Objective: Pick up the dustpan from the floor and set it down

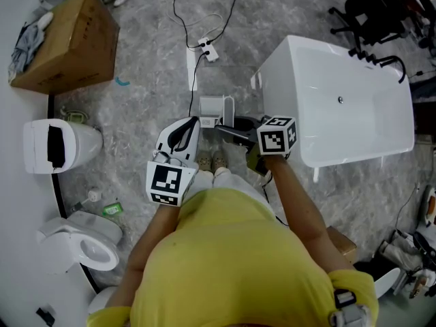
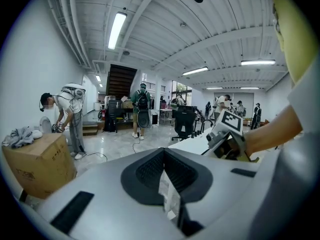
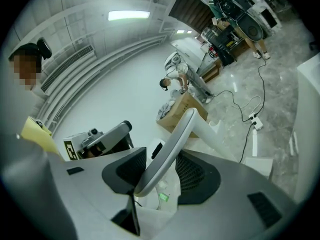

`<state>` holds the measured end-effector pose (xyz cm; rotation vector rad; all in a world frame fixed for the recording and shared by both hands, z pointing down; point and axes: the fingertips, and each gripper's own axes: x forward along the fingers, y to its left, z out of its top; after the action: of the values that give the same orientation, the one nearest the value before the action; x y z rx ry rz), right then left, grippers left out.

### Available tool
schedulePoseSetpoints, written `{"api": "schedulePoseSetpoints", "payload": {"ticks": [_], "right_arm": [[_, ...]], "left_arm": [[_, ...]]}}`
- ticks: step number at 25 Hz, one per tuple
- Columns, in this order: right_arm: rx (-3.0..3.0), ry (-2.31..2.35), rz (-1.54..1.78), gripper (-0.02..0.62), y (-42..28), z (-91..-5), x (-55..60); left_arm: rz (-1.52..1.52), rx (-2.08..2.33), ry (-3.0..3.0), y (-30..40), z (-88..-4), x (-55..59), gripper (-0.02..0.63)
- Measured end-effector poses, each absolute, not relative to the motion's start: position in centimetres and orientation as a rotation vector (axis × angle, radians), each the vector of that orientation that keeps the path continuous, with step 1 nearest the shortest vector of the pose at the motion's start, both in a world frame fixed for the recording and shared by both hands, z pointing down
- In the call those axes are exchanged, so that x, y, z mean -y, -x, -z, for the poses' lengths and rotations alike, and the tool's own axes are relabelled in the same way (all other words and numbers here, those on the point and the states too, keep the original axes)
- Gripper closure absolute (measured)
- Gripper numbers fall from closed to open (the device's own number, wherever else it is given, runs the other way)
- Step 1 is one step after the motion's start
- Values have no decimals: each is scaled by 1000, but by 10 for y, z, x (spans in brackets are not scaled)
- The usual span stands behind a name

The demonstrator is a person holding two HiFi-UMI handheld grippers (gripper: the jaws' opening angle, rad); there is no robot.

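While the right gripper (image 3: 160,173) stood clamped on the pale curved handle (image 3: 172,144) of the dustpan (image 1: 216,107), the pan itself sat upright just ahead of the person's shoes (image 1: 212,160), low over the grey floor (image 1: 150,67). Whether its bottom edge touched the floor could not be made out. The left gripper (image 2: 167,171) had its jaws together with nothing between them and was held just to the left of the dustpan, taking no share of the load.

The likely step was setting the dustpan down, and a few things could have spoiled it. The pads held a smooth, rounded bend of the handle, so the pan might have swung or slid round in the grip as it met the floor. Let go while upright on a narrow edge, it would probably have toppled. The corner of the white bathtub (image 1: 272,67) was near on the right, and a swinging pan could have knocked it. The cable and power strip (image 1: 208,50) lay further ahead, a snag only if the pan was carried forward.
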<state>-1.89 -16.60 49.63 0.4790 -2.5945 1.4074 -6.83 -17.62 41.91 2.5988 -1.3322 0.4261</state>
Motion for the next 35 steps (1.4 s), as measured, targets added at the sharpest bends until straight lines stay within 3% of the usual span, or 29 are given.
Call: {"api": "schedulePoseSetpoints", "payload": {"ticks": [20, 29, 35], "right_arm": [[2350, -520, -1420, 411, 9, -604, 175], [2291, -530, -1416, 410, 7, -608, 163], [2151, -662, -1321, 351, -13, -613, 158]], "left_arm": [[-438, 1322, -2583, 71, -426, 169, 606], [-440, 1309, -2578, 71, -429, 170, 606], [-430, 1296, -2594, 68, -428, 172, 606]]}}
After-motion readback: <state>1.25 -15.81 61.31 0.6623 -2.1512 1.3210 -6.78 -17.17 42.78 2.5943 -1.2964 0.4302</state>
